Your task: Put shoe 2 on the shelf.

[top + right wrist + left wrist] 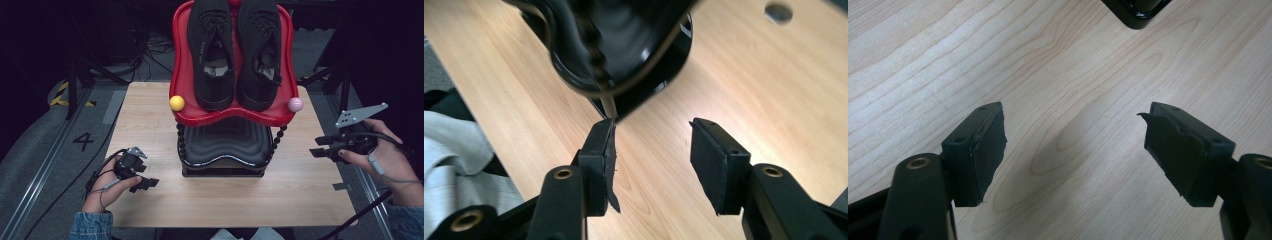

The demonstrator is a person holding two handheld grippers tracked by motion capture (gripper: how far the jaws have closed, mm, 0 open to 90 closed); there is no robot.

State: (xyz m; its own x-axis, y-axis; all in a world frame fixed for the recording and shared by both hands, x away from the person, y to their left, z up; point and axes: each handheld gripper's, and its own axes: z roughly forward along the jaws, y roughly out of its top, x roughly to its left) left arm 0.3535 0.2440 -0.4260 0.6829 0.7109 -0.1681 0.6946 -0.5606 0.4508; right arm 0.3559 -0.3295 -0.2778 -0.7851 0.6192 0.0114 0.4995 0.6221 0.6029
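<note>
While both claws stood spread with nothing between their pads, neither was placed to take hold of anything yet. The left claw [148, 183] rested low over the pale wooden tabletop [150, 125], jaws wide apart and aimed at bare wood just short of the rack's black base corner [1138, 12]; probably parked there to leave the other side free. The right claw [316, 148] hung at the tabletop's right edge, jaws pointing inward and level toward the two-tier shoe rack, its lower tier a ribbed black plastic tray [225, 142]. Seen along its own jaws, the black tray [619, 45] lay near and ahead, apart from the pads [709, 160].

The pair of black knit lace-up shoes [235, 55] sat side by side, heels toward the person, on the glossy red plastic upper tray [182, 75], well above both claws. A yellow ball knob [177, 103] and a pink ball knob [295, 104] capped the front posts.

Left hand [102, 192]: low, wrist near the tabletop, denim cuff showing. Right hand [385, 160]: held higher, outboard of the edge, grey plate on top.
</note>
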